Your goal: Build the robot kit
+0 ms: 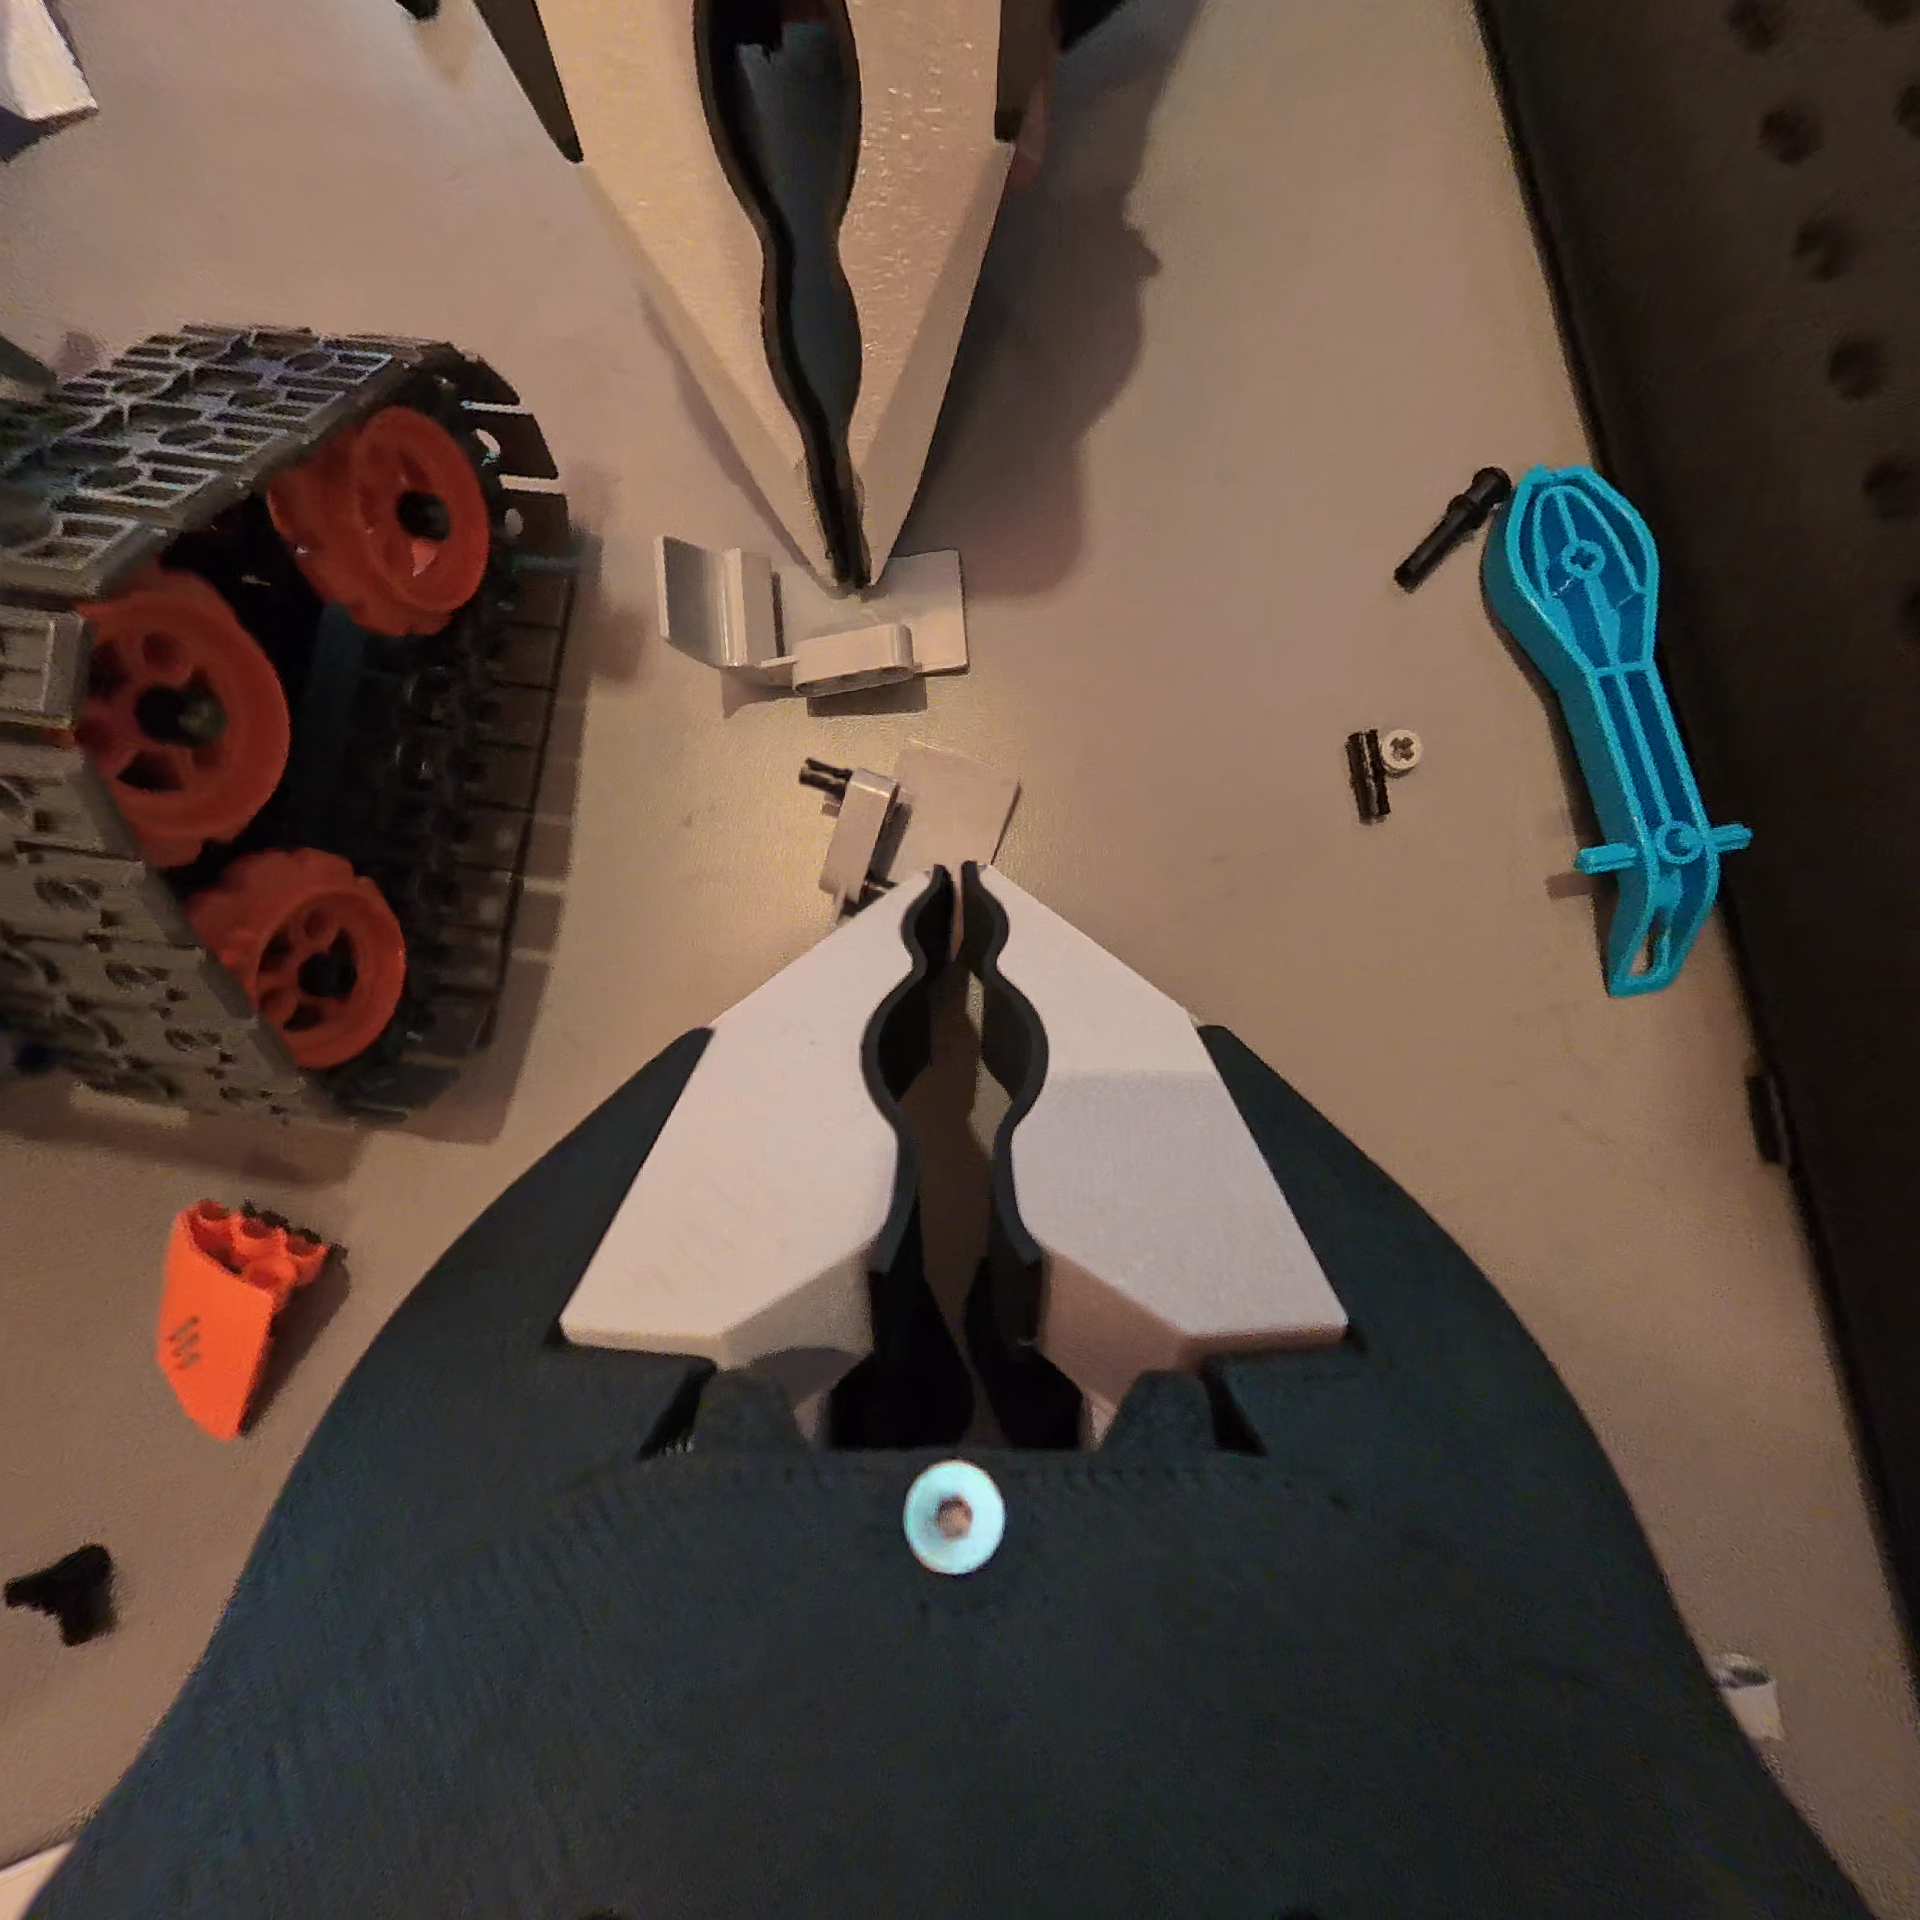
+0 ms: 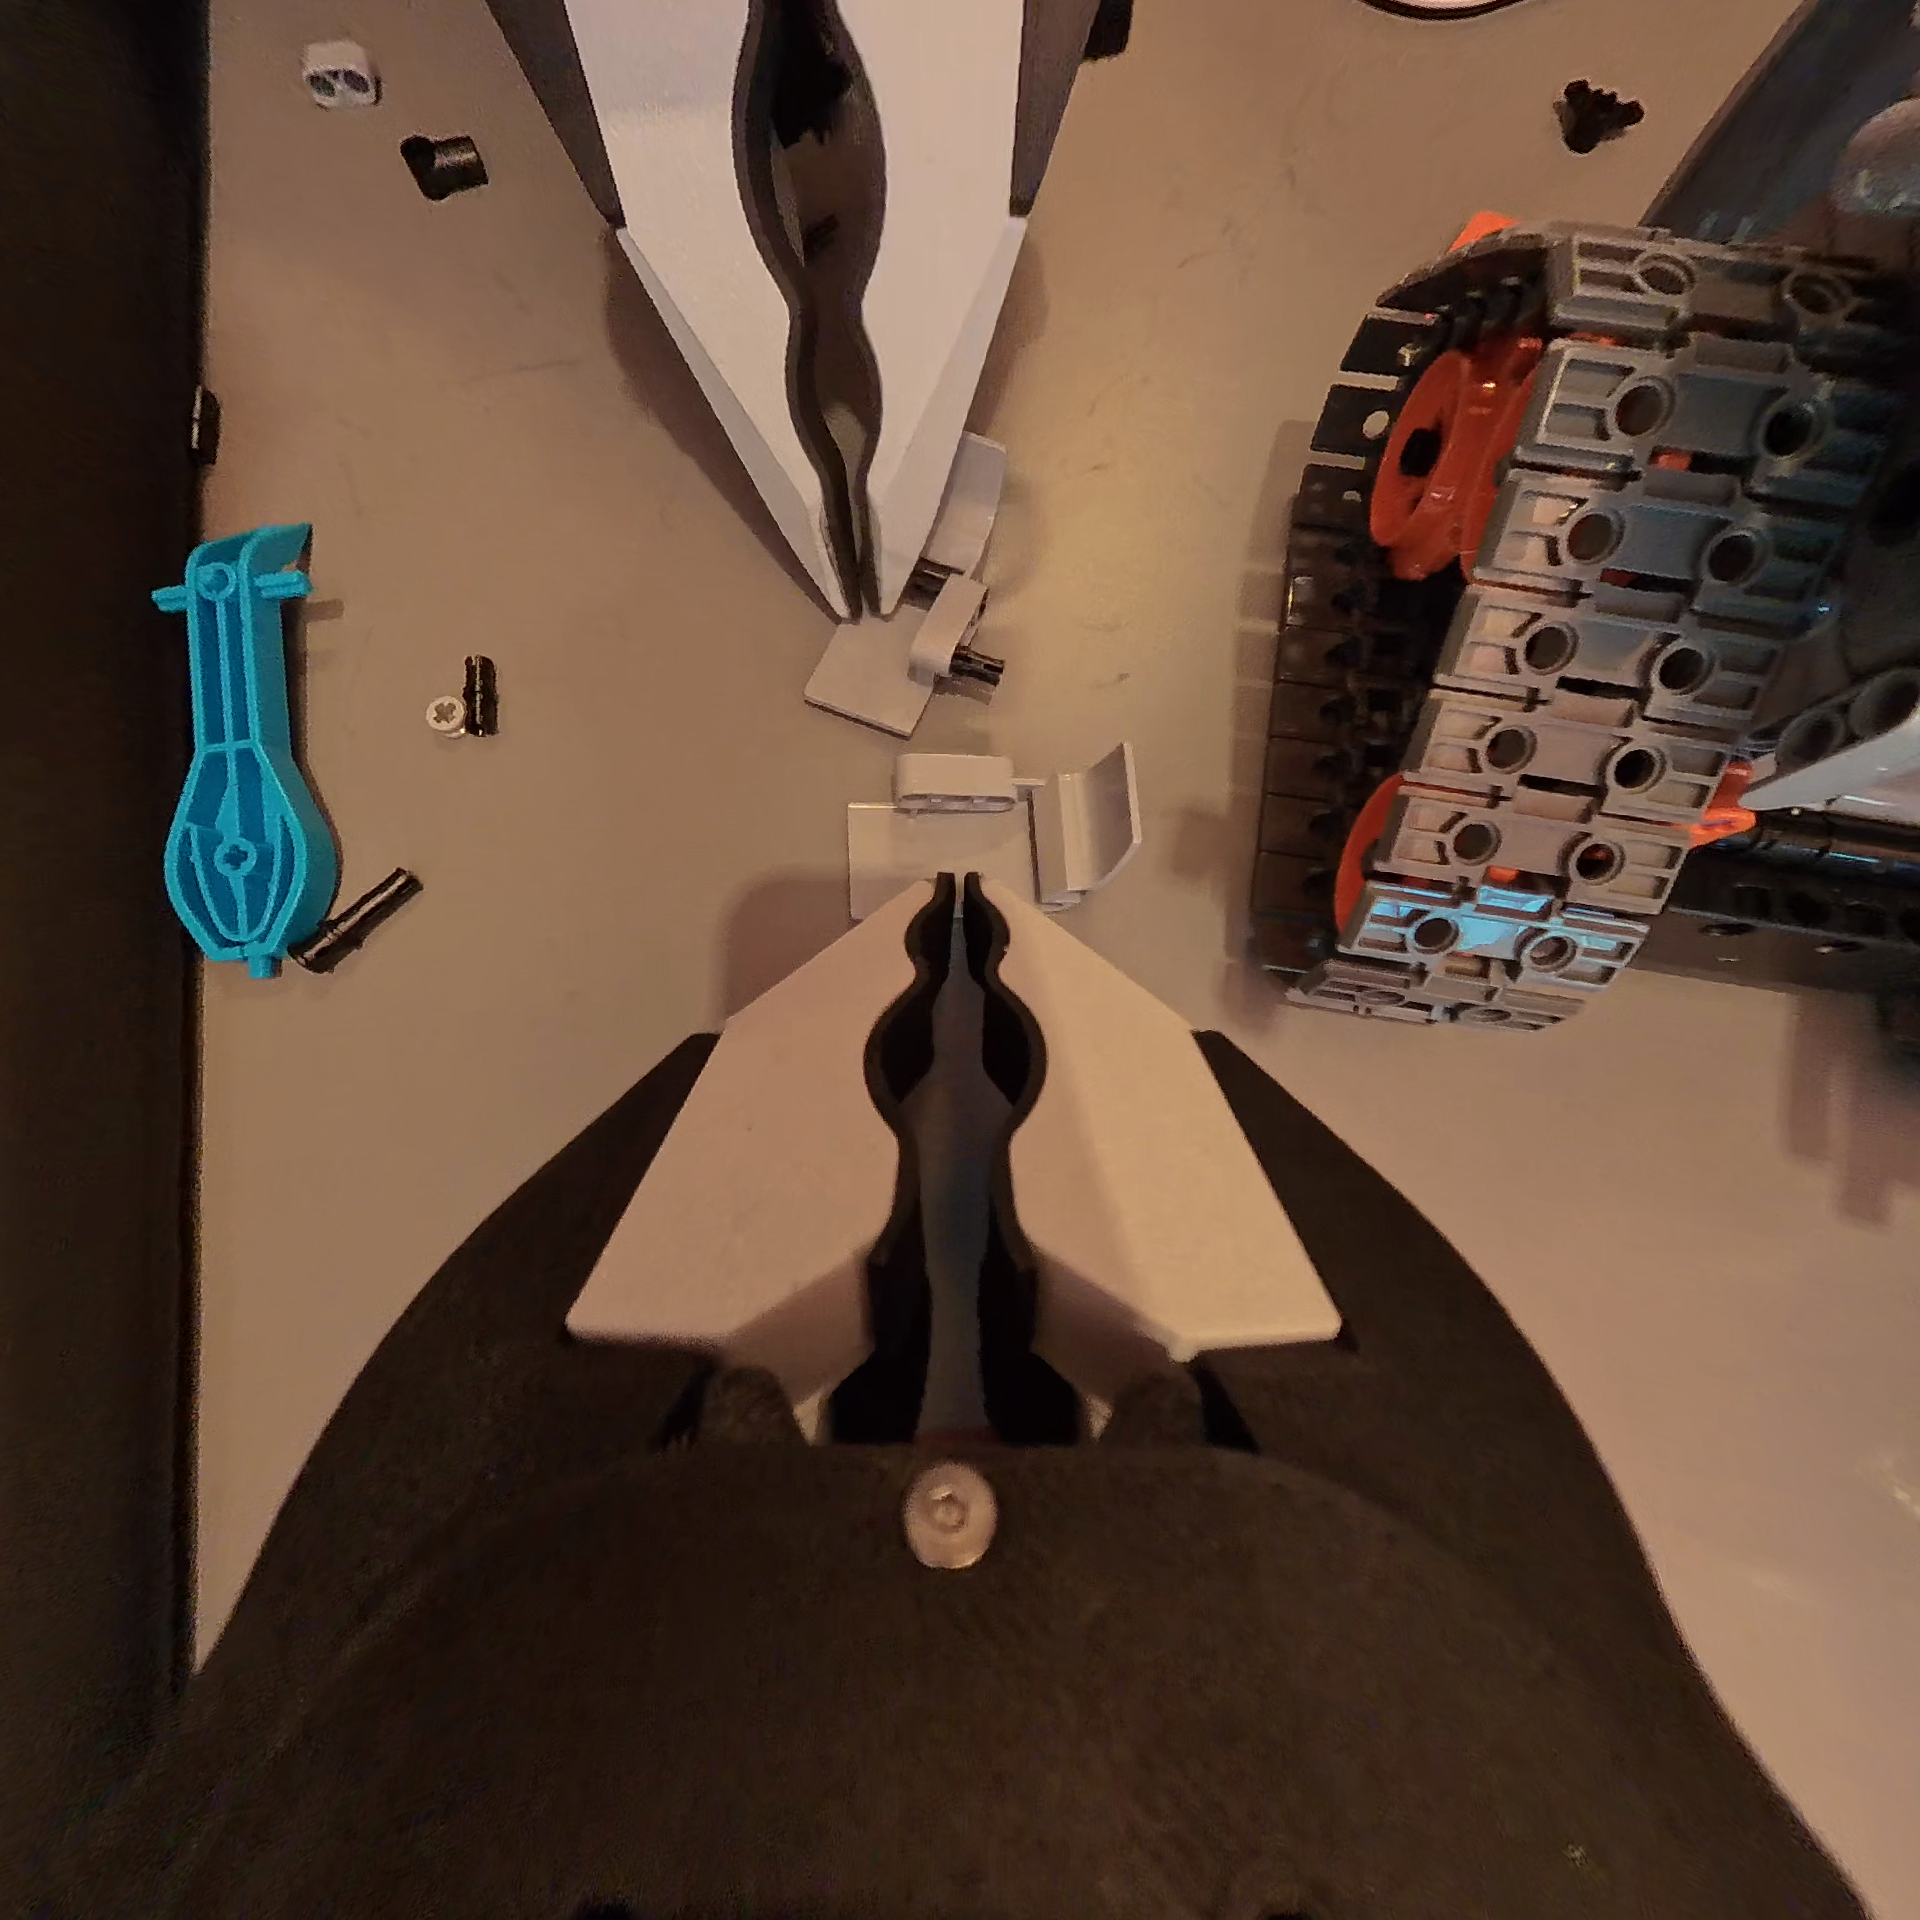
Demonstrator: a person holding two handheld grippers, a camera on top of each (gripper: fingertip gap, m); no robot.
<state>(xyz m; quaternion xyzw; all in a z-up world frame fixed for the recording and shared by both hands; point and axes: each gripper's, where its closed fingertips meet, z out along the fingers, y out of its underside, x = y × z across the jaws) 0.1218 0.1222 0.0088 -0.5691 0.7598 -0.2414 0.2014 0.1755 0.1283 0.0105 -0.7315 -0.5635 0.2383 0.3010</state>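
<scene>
Grey panel pieces lie mid-counter [image 1: 1195, 416] between your two claws. Your left claw [image 1: 957, 871] pinches one flat grey panel [image 1: 961, 800] — jaws pressed nearly together; your right claw [image 2: 957, 881] pinches the other grey panel [image 2: 904, 842] likewise. Beside them sit a tracked vehicle model [image 1: 260, 717] and a teal brick separator [image 1: 1600, 707].

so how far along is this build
Looks done: tracked vehicle, tread on orange wheels. In hand: left gripper pinches flat grey panel, right gripper pinches curved grey panel, not joined. Probably left: black pin, orange wedge, both loose.
</scene>
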